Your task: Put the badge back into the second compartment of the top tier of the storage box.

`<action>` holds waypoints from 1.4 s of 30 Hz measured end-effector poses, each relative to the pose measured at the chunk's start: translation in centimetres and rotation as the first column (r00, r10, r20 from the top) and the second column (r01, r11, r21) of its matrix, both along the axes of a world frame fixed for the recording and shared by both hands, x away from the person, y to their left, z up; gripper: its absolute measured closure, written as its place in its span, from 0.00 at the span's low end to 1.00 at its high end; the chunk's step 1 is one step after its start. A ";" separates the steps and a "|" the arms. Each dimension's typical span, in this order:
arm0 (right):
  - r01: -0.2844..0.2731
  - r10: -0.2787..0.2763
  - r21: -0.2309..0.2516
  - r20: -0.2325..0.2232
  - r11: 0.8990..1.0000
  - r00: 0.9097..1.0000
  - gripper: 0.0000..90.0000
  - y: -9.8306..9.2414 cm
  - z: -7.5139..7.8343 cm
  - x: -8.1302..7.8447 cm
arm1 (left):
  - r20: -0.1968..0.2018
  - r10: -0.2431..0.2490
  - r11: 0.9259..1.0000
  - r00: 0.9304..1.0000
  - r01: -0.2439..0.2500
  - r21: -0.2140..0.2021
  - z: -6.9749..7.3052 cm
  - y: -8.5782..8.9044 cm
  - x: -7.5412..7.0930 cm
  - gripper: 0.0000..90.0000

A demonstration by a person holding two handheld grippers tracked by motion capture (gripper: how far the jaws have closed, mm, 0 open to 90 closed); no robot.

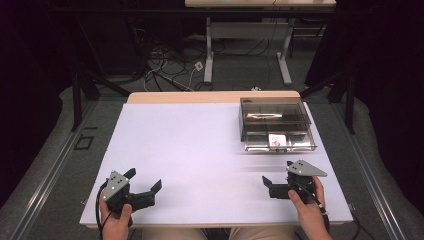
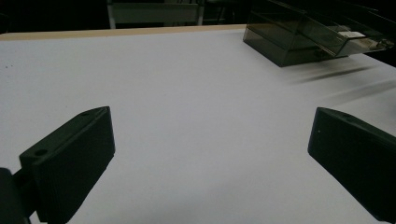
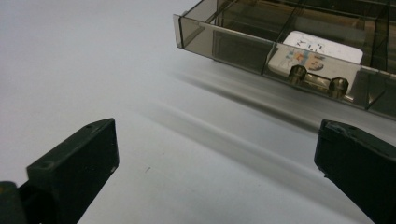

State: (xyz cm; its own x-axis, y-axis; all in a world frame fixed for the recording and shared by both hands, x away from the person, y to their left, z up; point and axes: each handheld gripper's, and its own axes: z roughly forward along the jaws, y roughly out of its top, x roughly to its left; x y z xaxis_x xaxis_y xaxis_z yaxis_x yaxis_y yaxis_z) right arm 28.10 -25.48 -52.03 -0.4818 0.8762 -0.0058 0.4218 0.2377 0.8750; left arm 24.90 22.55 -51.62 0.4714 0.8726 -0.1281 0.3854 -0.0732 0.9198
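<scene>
Jaws wide apart on both grippers, nothing between them. Left gripper (image 1: pixel 145 192) rests low at near-left tabletop (image 1: pixel 190 150) edge; right gripper (image 1: pixel 277 182) near-right, just short of smoky plastic drawer box (image 1: pixel 276 125). Drawer (image 3: pixel 280 51) pulled out toward person, card (image 3: pixel 317 56) lying in front compartment. Judgement: work barely started; card untouched, reach and grasp remain.

Box (image 3: pixel 280 42): far and right parts cut off by the edge in the right gripper view.
Card (image 3: pixel 317 58) in its near compartment: print too small to read, partly behind the front wall.
Object (image 1: pixel 262 116) in far compartment: too blurred to identify.
</scene>
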 end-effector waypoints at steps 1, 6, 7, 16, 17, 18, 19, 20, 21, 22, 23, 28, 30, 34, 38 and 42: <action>0.014 -0.014 0.007 0.002 1.000 1.000 0.00 0.0 -0.2 0.0 | 0.000 0.000 1.000 1.000 0.000 0.000 0.0 0.0 0.0 0.01; 0.022 -0.022 0.004 -0.012 1.000 1.000 0.00 -0.5 -0.8 0.0 | -0.004 -0.001 1.000 1.000 0.001 -0.008 -0.1 -0.1 0.1 0.01; 0.034 -0.034 0.006 -0.022 0.999 0.999 0.00 -0.5 -0.9 0.0 | -0.005 -0.001 1.000 1.000 0.001 -0.010 -0.1 -0.1 0.1 0.01; 0.073 -0.072 0.005 -0.061 0.997 0.996 0.00 -1.3 -1.9 0.4 | -0.007 0.001 1.000 1.000 -0.001 -0.004 -0.1 0.0 0.3 0.01; 0.073 -0.072 0.004 -0.060 0.997 0.996 0.00 -1.5 -2.0 0.5 | -0.009 0.001 1.000 1.000 -0.001 -0.007 -0.2 -0.1 0.3 0.01; 0.079 -0.079 -0.005 -0.063 0.997 0.995 0.00 -1.6 -2.0 0.6 | -0.010 0.001 1.000 1.000 -0.001 -0.007 -0.2 -0.1 0.3 0.01; 0.082 -0.082 -0.004 -0.064 0.997 0.995 0.00 -1.6 -2.0 0.6 | -0.010 0.002 1.000 1.000 -0.002 -0.008 -0.2 -0.1 0.3 0.01; 0.087 -0.087 -0.012 -0.064 0.996 0.994 0.00 -1.7 -2.0 0.7 | -0.011 0.000 1.000 1.000 0.000 -0.007 -0.2 -0.1 0.3 0.01; 0.094 -0.094 -0.007 -0.069 0.996 0.993 0.00 -1.8 -2.1 0.7 | -0.012 0.000 1.000 1.000 0.000 -0.007 -0.2 -0.1 0.3 0.01; 0.099 -0.099 -0.009 -0.071 0.995 0.993 0.00 -1.9 -2.1 0.8 | -0.013 0.000 1.000 1.000 0.000 -0.006 -0.2 -0.1 0.3 0.01; 0.106 -0.106 -0.012 -0.070 0.994 0.992 0.00 -2.1 -2.1 0.9 | -0.013 0.001 1.000 1.000 -0.001 -0.006 -0.2 -0.1 0.3 0.01; 0.124 -0.125 -0.012 -0.075 0.992 0.989 0.00 -2.6 -2.2 1.1 | -0.012 0.002 1.000 1.000 -0.002 -0.004 -0.2 0.0 0.2 0.01; 0.135 -0.135 -0.008 -0.082 0.991 0.987 0.00 -2.7 -2.2 1.2 | -0.010 0.004 1.000 1.000 -0.004 0.000 -0.2 0.0 0.3 0.01; 0.140 -0.140 -0.006 -0.088 0.990 0.986 0.00 -3.0 -2.3 1.3 | -0.011 0.005 1.000 1.000 -0.005 0.000 -0.2 0.0 0.2 0.01; 0.152 -0.152 -0.007 -0.093 0.988 0.984 0.00 -3.1 -2.4 1.4 | -0.012 0.006 1.000 1.000 -0.006 0.001 -0.2 0.0 0.2 0.01; 0.160 -0.160 -0.007 -0.088 0.987 0.983 0.00 -3.1 -2.3 1.3 | -0.015 0.009 1.000 1.000 -0.009 -0.004 -0.2 0.1 0.3 0.01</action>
State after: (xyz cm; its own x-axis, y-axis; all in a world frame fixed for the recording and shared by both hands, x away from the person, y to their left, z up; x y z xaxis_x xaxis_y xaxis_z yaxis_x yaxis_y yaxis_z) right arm 29.44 -28.62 -54.38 -0.3341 0.9421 0.0304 0.5298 0.1610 0.8327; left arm 25.21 22.62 -51.84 0.4614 0.8763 -0.1389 0.4000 -0.0657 0.9142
